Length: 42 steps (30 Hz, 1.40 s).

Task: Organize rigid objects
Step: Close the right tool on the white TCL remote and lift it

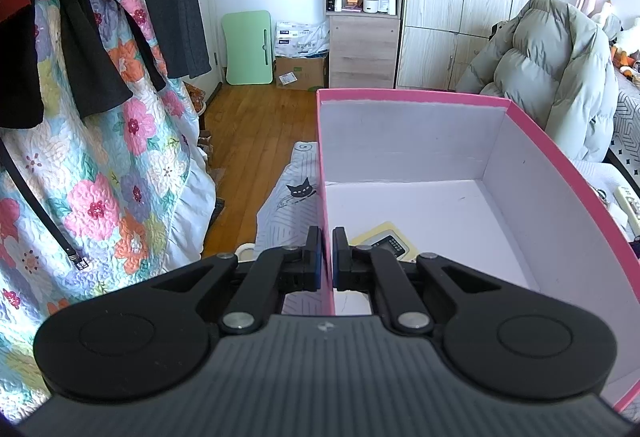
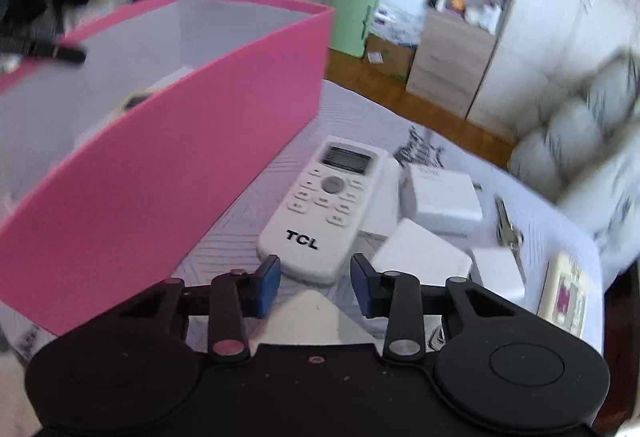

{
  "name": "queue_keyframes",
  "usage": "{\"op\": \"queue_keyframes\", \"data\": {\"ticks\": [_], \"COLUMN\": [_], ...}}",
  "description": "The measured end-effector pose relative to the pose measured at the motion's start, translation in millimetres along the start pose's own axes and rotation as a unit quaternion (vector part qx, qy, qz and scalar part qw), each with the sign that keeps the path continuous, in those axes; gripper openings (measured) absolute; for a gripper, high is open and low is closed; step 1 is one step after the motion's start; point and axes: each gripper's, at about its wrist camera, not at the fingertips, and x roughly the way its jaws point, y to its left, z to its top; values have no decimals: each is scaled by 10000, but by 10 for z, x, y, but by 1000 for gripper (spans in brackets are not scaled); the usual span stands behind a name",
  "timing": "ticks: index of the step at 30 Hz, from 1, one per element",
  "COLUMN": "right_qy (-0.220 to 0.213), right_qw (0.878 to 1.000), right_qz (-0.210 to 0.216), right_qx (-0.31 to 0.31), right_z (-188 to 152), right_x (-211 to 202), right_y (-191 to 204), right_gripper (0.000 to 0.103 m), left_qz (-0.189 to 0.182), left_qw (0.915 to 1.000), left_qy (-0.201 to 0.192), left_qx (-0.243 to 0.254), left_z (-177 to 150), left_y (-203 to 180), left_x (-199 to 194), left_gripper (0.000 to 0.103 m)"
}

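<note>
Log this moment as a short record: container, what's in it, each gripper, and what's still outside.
container: pink box, white inside, on the bed
contents: one yellowish device on its floor
left gripper: shut on the box's near wall
right gripper: open, at the near end of the white TCL remote, nothing gripped
outside: white chargers, beige device

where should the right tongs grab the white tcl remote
Take the TCL remote across its narrow width at the rounded near end by the logo, coming from that end. It lies flat, pointing lengthwise away from the right tongs, which stand open. White boxes crowd its right side, so stay low.
</note>
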Motion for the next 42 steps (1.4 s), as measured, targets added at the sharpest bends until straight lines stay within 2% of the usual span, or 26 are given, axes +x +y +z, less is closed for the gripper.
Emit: {"op": "queue_keyframes", "data": {"ticks": [4,10,13,14,16,21,24,25,27,29,31,34,42], "right_qy": [-129,-124,-133,-145,4,480,709,641,550,470,394,10,-1009], "right_qw": [9999,9986,9972,9976,9991,9982,9961,9963,9971,9982,9987,9984,9912], "right_qz": [40,-353,-640,-618,-415,-228,-364,-407,-422,-345,-318,12,-303], "right_qx": [16,-378,-359,-284,-77,-291,-391,-405,-316,-126,46,571,804], "right_z": [65,145,177,187,228,328,397,408,462,493,493,431,473], "right_x": [11,312,418,430,425,313,441,473,543,575,546,379,-249], "right_y": [29,271,237,211,129,117,167,175,154,89,59,-41,-59], "right_gripper": [56,72,73,73,65,64,64,69,69,62,62,62,62], "left_qz": [-6,5,0,1,24,11,4,-6,-1,4,18,-15,-12], "left_qw": [10000,10000,10000,10000,10000,10000,10000,10000,10000,10000,10000,10000,10000], "left_qy": [0,7,24,29,32,39,38,36,39,41,60,70,70], "left_qx": [-4,7,13,19,54,47,37,24,33,41,61,19,22], "left_z": [-1,3,1,14,16,18,17,18,23,23,26,28,29], "left_y": [-2,1,1,3,3,6,6,8,13,15,15,35,51], "left_x": [-1,1,5,8,6,7,8,6,8,8,10,11,8], "left_gripper": [4,4,4,4,4,4,4,4,4,4,4,4,4]}}
